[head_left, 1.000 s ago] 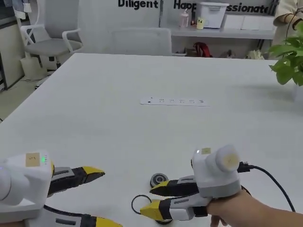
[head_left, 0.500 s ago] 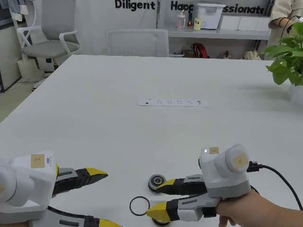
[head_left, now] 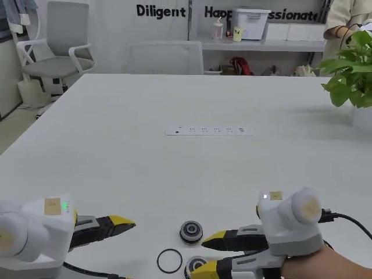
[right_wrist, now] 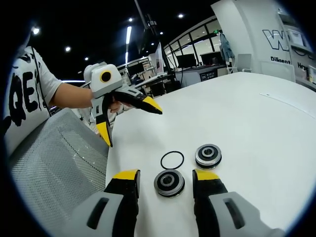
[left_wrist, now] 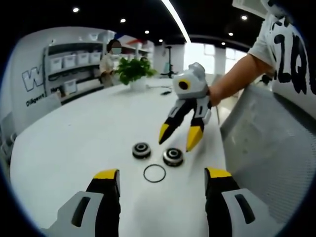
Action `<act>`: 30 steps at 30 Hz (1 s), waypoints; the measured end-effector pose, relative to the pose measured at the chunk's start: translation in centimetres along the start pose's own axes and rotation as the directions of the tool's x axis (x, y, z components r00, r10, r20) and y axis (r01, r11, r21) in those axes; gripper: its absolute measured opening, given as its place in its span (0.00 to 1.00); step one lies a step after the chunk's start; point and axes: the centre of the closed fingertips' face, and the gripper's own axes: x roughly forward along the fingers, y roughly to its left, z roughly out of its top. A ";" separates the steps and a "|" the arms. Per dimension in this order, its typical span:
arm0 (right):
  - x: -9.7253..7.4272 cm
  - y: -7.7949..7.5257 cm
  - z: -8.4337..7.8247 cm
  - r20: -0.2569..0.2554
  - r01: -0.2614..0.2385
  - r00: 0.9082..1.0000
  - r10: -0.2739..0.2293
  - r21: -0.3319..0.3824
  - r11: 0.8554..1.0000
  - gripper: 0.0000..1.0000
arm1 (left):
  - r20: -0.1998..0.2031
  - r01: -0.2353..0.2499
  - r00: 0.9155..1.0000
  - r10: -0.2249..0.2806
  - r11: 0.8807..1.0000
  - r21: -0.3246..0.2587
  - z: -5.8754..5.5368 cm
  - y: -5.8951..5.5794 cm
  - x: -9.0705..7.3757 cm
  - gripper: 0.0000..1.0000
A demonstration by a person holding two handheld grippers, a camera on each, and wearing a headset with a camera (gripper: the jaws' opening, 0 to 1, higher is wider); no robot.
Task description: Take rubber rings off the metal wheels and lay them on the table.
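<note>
Straddles near wheel (right_wrist: 169,183) with right claw (left_wrist: 178,139) spread; left claw (right_wrist: 132,123) spread too. Could skid wheel, seemingly ringed, over worktop (right_wrist: 247,113) if closed off-centre.

- Far wheel (head_left: 191,231): round metal disc with dark rim, flat on the white bench (head_left: 174,174).
- Near wheel (right_wrist: 169,182): same kind, flat, just beside it.
- Rubber ring (head_left: 169,261): thin, black, loose, flat beside both.

White table (head_left: 116,151): wheels (head_left: 191,231), ring (head_left: 169,261), power strip (head_left: 209,131)

The 2 wheels (head_left: 191,231) look shiny metal, the ring (head_left: 169,261) matt rubber, the table (head_left: 174,174) smooth.
</note>
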 end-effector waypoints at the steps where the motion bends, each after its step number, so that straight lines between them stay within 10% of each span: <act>1: -0.1 0.0 -0.1 -0.001 0.001 1.000 -0.001 0.000 1.000 0.40 | -0.002 0.003 1.000 -0.003 1.000 0.000 0.0 0.0 0.1 0.71; 30: -1.5 -0.1 -1.5 -0.013 0.018 1.000 -0.019 -0.033 0.999 0.41 | -0.039 0.051 0.998 -0.051 0.999 0.010 -0.3 -0.4 2.2 0.68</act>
